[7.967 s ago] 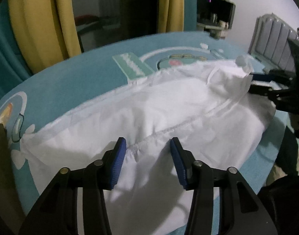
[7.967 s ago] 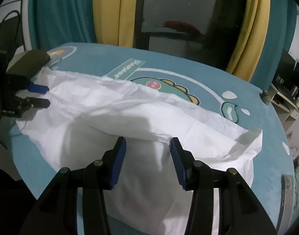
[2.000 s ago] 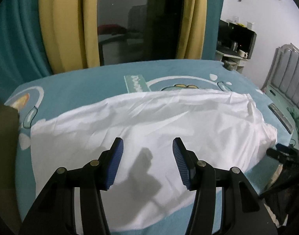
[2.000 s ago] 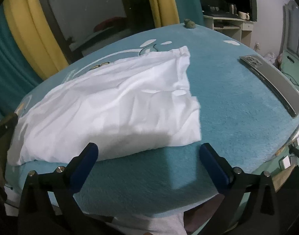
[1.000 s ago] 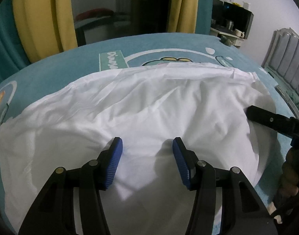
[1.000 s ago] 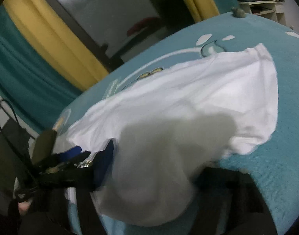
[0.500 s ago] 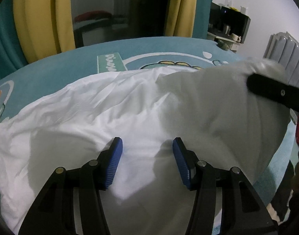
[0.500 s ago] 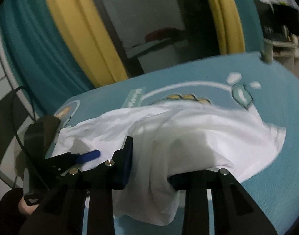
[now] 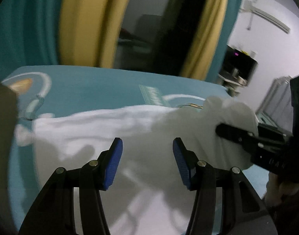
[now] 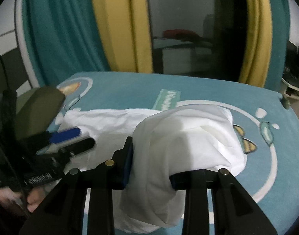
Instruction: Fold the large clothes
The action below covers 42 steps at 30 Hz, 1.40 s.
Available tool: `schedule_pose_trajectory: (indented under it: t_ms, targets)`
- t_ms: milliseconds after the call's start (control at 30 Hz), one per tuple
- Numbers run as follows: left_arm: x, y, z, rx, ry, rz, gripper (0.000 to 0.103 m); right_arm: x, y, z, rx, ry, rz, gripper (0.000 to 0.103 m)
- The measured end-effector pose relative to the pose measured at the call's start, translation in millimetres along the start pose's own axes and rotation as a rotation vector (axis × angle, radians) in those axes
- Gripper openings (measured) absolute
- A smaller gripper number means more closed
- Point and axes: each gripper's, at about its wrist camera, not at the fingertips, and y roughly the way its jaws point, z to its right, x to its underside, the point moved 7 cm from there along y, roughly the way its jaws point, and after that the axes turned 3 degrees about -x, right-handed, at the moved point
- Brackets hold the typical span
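On the bed: a white shirt lies on the blue blanket; one end is lifted up in a bunch; the other end lies flat toward 9 o'clock in the right view
Right gripper: its jaws are a fair way apart with a thick bunch of shirt between them; cloth hangs over the 3 o'clock finger, so I cannot tell if it pinches or just carries it
Left gripper: open wide; nothing between its blue pads; it hovers over the flat part of the shirt, at the 6 o'clock side
Step now: I think the side fold is in hand; the lifted end goes over the flat end
Next move: I think the right gripper should bring the bunch across to 9 o'clock, lay it down edge on edge, then let go; the left one could press the flat part so it does not slide
Not clear: the left view is blurry, so small folds are hard to see
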Motion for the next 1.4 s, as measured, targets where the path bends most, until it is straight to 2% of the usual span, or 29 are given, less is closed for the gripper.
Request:
schedule_pose_trajectory:
  t_ms: [133,267,533,700,833,1033,1167,1233,1300,1367,1400]
  targets:
    - [2.9,-14.0,-40.1,-0.096,-0.019,0.022,0.055,5.3,20.9,-30.8,-0.067,-0.020,-0.049,0.031]
    - [7.8,-25.3,-70.9,-0.135,-0.059,0.027,0.055,15.7,41.4,-65.1,-0.122,-0.070,-0.106,0.032]
    - [26.3,-42.6,-120.5,-0.212,-0.084,0.000,0.055,39.9,64.0,-144.0,-0.349,-0.225,-0.226,0.032]
    - [31.6,-60.0,-144.1,-0.245,-0.120,0.004,0.055,51.3,72.2,-171.5,-0.429,-0.268,-0.275,0.032]
    - [27.5,-63.6,-145.5,-0.229,-0.120,0.016,0.056,51.4,65.2,-170.0,-0.422,-0.277,-0.268,0.032]
    - [8.8,-43.4,-109.7,-0.096,-0.061,0.009,0.057,34.2,27.7,-135.3,-0.362,-0.248,-0.182,0.034]
    - [1.9,-20.1,-76.8,-0.020,0.011,-0.024,0.057,21.6,0.7,-93.2,-0.286,-0.184,-0.105,0.042]
    - [8.2,4.0,-61.6,0.007,0.076,-0.095,0.057,18.4,-6.1,-68.7,-0.232,-0.140,-0.074,0.044]
    - [22.1,31.0,-56.0,-0.021,0.125,-0.191,0.057,17.4,-9.7,-42.4,-0.173,-0.089,-0.062,0.045]
    - [32.0,43.8,-55.9,-0.022,0.122,-0.238,0.057,20.0,-9.5,-19.7,-0.111,-0.045,-0.061,0.045]
    - [32.5,43.5,-54.5,-0.012,0.127,-0.228,0.051,22.1,-9.2,-11.1,-0.085,-0.032,-0.063,0.045]
